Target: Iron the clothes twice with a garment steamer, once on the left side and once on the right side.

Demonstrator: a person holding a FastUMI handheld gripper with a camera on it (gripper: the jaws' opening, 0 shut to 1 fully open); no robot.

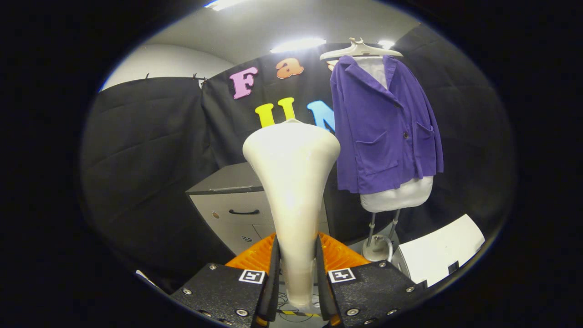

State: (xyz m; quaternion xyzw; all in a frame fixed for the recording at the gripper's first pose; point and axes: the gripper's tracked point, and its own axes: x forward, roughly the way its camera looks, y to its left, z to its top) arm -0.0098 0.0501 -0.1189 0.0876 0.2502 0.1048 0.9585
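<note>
The gripper [297,269] pinches the garment steamer [292,182] by its handle, head upright above the fingers; the purple jacket [382,132] hangs beyond, to its right.

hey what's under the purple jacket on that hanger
A white garment pokes out below the purple jacket and at its collar. Its middle is covered. The gripper jaws clamp the steamer.
</note>
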